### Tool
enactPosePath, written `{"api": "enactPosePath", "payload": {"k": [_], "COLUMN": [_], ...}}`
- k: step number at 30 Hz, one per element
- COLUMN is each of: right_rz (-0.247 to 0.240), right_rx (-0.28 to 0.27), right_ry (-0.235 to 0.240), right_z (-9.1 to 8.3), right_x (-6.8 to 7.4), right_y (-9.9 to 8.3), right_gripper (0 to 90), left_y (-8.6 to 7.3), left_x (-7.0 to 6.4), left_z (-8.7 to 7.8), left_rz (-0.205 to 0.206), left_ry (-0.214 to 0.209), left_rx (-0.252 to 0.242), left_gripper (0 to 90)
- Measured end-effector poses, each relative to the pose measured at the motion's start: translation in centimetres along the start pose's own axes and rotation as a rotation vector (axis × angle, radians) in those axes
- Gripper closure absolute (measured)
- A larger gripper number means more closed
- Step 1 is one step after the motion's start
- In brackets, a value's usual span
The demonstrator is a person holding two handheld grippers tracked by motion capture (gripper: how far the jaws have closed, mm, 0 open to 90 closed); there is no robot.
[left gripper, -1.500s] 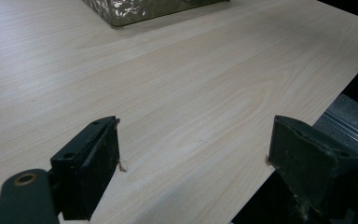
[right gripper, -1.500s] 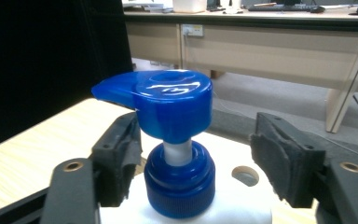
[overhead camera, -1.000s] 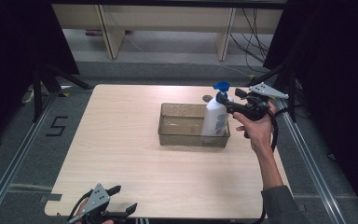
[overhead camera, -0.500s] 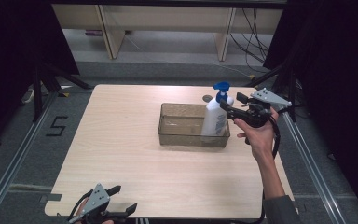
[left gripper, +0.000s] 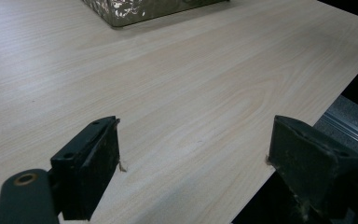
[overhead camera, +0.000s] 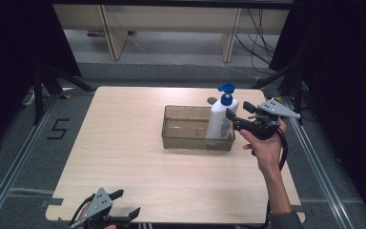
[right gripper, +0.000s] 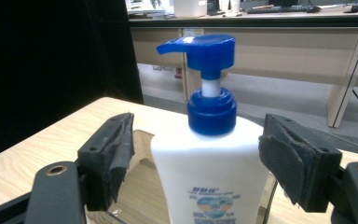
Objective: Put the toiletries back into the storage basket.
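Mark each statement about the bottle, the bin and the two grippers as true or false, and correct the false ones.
1. The bottle stands upright in the bin. True.
2. The bottle has a red pump. False: the pump is blue.
3. The right gripper is clamped shut on the bottle. False: its jaws stand open on either side of it, with gaps.
4. The left gripper is open at the near edge of the table. True.
5. The bottle sits at the bin's left end. False: it sits at the right end.
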State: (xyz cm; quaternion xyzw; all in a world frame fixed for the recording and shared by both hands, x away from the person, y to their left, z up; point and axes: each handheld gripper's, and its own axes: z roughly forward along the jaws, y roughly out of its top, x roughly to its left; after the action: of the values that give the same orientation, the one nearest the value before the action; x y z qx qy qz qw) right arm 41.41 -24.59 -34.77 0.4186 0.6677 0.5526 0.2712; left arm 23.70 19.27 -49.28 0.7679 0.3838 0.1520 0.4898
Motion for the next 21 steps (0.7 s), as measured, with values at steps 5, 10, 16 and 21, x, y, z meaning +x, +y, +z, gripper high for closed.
{"api": "enactPosePath", "payload": {"k": [5,10,16,21], "right_rz": [0.014,0.030,0.017,0.015], "right_rx": [-0.009,0.002,0.002,0.010], "right_ry": [0.018,0.018,0.029,0.028], "right_z": [-0.3,-0.6,-0.6,-0.6], "right_x": [0.2,0.2,0.4,0.5], "right_y": [-0.6,-1.1,-1.5,-1.8], "right_gripper": [26.8,26.7,26.7,26.2], "left_y": [0.0,0.0,0.1,0.1], "left_x": [0.0,0.0,0.2,0.1], "left_z": [0.0,0.0,-0.2,-0.1], "left_rz": [-0.005,-0.005,0.015,0.007], "left_ry": [0.003,-0.003,-0.005,-0.005], "left_rx": [0.005,0.005,0.010,0.003], "left_gripper": [15.6,15.5,15.6,15.5]}}
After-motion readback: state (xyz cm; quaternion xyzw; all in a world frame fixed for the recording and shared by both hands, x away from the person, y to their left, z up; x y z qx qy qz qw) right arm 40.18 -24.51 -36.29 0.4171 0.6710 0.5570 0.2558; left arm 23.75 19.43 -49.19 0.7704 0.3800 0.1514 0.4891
